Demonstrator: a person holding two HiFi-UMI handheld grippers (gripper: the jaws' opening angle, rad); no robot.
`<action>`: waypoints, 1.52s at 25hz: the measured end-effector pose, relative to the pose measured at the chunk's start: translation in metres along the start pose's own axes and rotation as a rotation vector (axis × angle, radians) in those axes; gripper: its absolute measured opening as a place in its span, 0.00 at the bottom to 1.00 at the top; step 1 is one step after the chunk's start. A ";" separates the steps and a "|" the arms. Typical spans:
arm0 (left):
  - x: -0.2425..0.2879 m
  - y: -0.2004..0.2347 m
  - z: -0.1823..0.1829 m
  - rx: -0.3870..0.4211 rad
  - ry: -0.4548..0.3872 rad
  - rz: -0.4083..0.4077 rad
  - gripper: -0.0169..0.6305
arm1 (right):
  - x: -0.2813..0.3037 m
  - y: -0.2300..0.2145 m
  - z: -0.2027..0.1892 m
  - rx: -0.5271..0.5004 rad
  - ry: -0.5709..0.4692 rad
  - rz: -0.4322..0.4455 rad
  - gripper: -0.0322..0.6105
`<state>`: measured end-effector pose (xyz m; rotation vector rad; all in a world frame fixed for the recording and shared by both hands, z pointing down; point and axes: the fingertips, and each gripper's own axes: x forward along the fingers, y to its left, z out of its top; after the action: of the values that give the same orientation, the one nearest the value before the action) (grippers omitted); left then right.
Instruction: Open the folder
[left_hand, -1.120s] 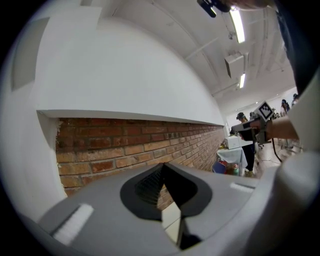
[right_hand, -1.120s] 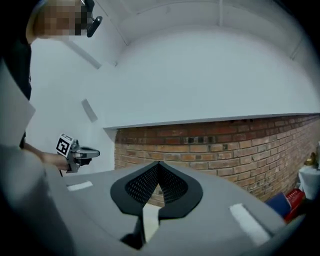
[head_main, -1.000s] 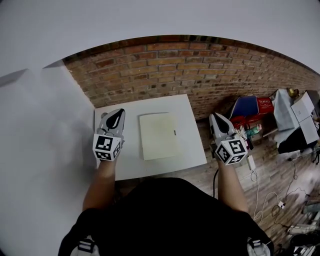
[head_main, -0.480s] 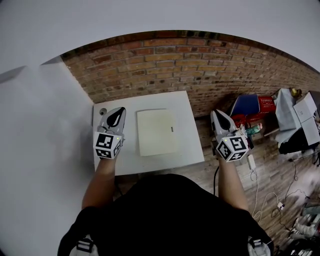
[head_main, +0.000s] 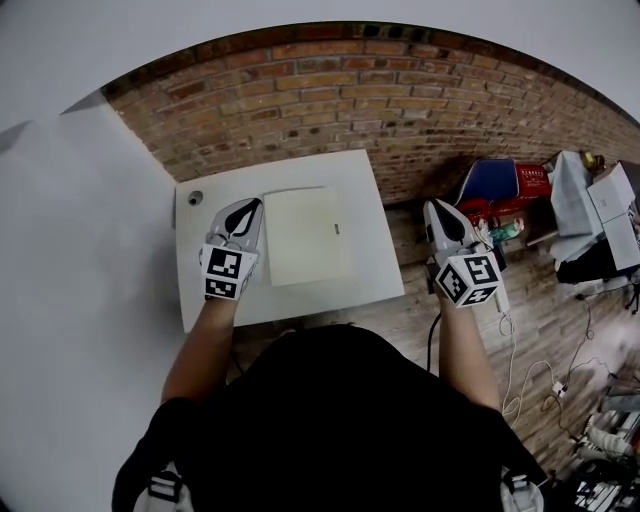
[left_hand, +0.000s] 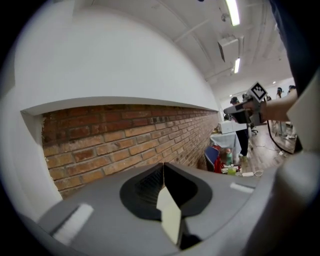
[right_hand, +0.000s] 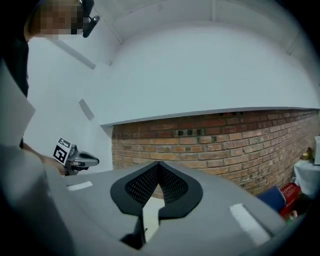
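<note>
Folder (head_main: 303, 236), of a pale cream colour, lies flat and closed on the white table (head_main: 370, 275), in the middle part of the top and closer to the brick wall (head_main: 330, 95) than to the person. On its right edge there is a small dark mark (head_main: 337, 229); what it is I cannot tell. The left gripper (head_main: 243, 212) is over the left part of the table, just beside the left edge of the folder, and its tip points toward the wall. In the left gripper view its two jaws are pressed together at the tips and nothing is between them. The right gripper (head_main: 437, 210) is off the table, to the right of it, above the wooden floor (head_main: 520, 330), well apart from the folder. In the right gripper view its jaws also meet at the tips and hold nothing. A small round grey thing (head_main: 194, 198) sits at the far left corner of the table.
</note>
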<state>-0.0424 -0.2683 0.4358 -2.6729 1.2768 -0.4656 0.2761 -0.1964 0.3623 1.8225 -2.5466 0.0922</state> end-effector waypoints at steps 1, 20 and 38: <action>0.003 -0.005 -0.003 0.004 0.006 -0.008 0.03 | -0.002 0.000 -0.001 0.000 0.002 -0.001 0.05; 0.040 -0.126 -0.085 0.137 0.175 -0.263 0.06 | -0.038 0.043 -0.049 0.027 0.102 0.051 0.05; 0.060 -0.241 -0.179 0.298 0.344 -0.549 0.40 | -0.061 0.072 -0.082 0.037 0.181 0.059 0.05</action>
<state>0.1095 -0.1625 0.6793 -2.7186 0.4434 -1.1216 0.2261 -0.1109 0.4389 1.6658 -2.4891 0.2932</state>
